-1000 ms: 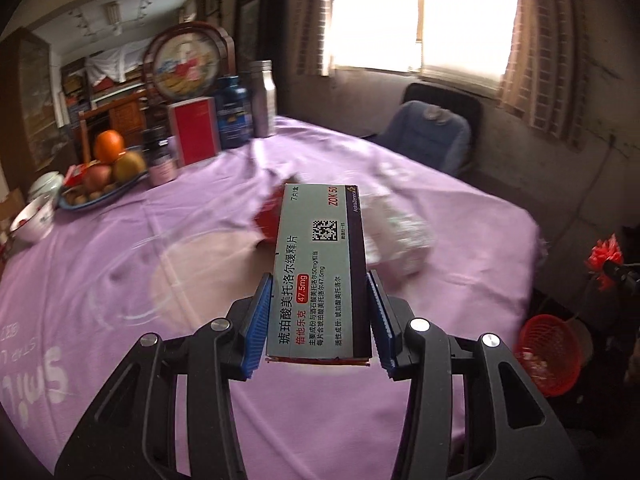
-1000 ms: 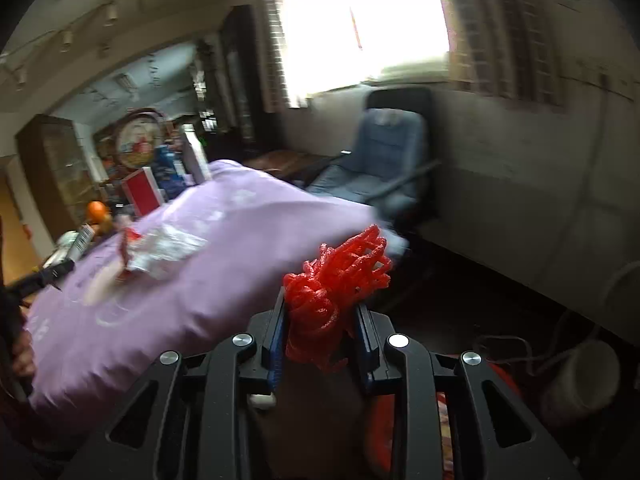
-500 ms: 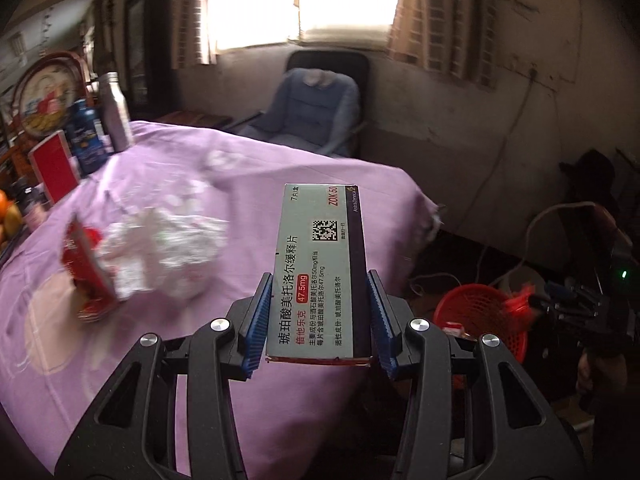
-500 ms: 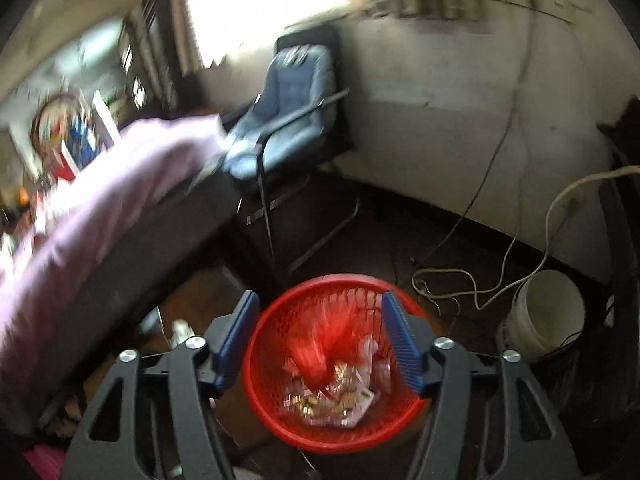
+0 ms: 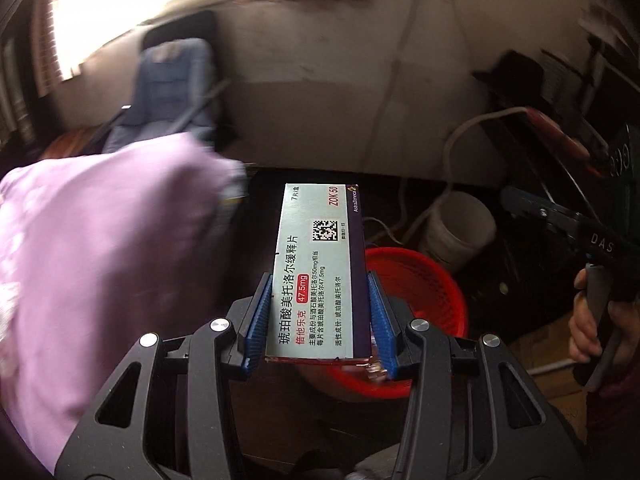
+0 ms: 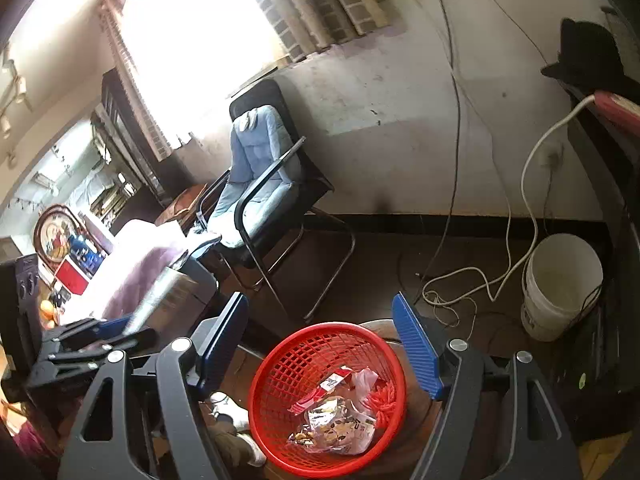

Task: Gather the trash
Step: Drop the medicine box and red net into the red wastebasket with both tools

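Lower centre of the right wrist view: red basket (image 6: 326,396) on the floor, already holding wrappers (image 6: 340,416) and a red net scrap, so part of the collecting looks done. Right gripper (image 6: 320,354) over the basket, jaws opening, nothing between them. Centre of the left wrist view: medicine box (image 5: 320,272) clamped upright in the left gripper (image 5: 318,322), just over the basket's near rim, not yet dropped. Left of that frame: purple table edge (image 5: 100,260), top out of view, so remaining trash unknown.
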Motion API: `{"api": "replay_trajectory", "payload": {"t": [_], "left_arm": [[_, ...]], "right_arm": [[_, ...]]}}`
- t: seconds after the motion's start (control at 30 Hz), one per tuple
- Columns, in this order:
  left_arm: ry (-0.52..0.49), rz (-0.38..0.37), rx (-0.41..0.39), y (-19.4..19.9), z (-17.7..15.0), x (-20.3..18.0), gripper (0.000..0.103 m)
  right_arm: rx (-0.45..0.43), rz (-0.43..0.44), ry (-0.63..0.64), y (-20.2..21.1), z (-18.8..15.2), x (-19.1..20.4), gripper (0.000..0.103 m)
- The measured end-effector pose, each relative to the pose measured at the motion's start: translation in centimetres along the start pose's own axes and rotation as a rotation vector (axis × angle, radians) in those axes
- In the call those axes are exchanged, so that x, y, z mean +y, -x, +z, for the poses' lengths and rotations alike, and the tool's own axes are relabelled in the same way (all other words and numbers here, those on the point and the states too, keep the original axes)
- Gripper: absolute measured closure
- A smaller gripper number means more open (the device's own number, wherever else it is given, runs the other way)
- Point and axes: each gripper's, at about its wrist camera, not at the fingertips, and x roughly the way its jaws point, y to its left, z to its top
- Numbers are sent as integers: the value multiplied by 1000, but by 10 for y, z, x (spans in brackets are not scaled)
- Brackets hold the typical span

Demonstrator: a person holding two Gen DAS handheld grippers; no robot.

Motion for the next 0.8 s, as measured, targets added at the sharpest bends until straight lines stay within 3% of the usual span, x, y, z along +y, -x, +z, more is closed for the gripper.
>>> {"api": "replay_trajectory", "payload": {"t": [0.1,0.17,0.23,0.37,0.63,0.8], "left_arm": [[-33,-51,20,-12,9,-20,54],[-39,-36,12,-12,13,-28,25],[-22,-21,-15,-4,13,-27,14],[6,24,-29,15,9,-8,14],[111,160,-69,60,2,54,10],[178,260,-110,96,-10,93,8]], "right_arm": [[-4,-6,-8,1,0,-5,30],[-1,1,-11,1,0,-6,30],[1,12,-9,1,-1,-5,30],[5,33,12,-2,-3,7,29],[-16,48,102,5,-6,52,7],[-27,56,221,10,-13,95,6]]}}
